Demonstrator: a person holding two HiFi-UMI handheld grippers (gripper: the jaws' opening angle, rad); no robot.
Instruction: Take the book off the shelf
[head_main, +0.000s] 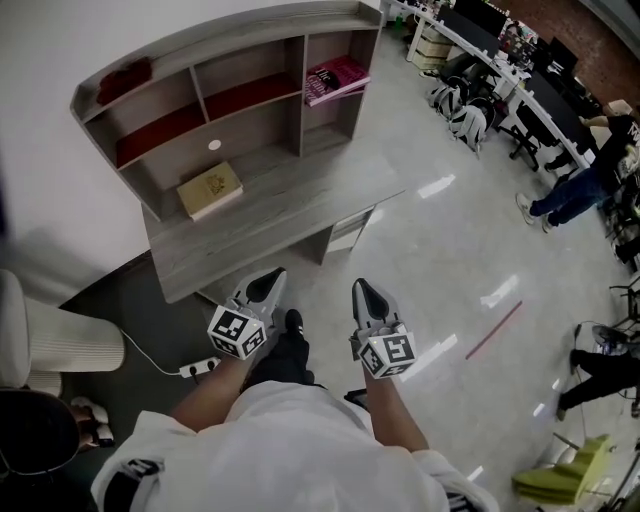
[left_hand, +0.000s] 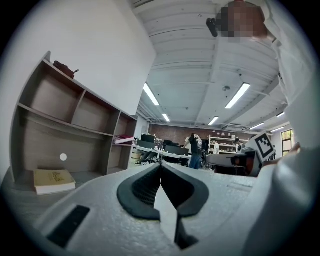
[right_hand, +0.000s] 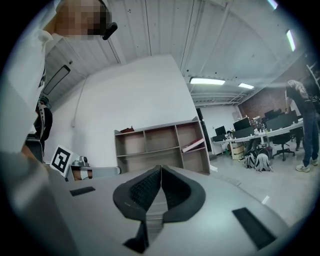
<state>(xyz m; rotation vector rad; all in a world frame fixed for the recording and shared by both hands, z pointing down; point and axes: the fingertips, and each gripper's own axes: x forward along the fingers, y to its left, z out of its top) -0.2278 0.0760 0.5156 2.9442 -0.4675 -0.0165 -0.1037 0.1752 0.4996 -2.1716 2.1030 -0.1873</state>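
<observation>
A grey wooden desk with a shelf unit stands against the white wall ahead. A pink book lies tilted in its upper right compartment; it also shows as the pink book and the pink book. A tan book lies flat on the desk top, and the tan book appears low left in the left gripper view. My left gripper and right gripper are held side by side in front of the desk, apart from it. Both are shut and hold nothing.
A dark red object lies on top of the shelf unit. A white chair stands at the left, with a power strip on the floor beside it. Office desks, chairs and backpacks and people fill the right.
</observation>
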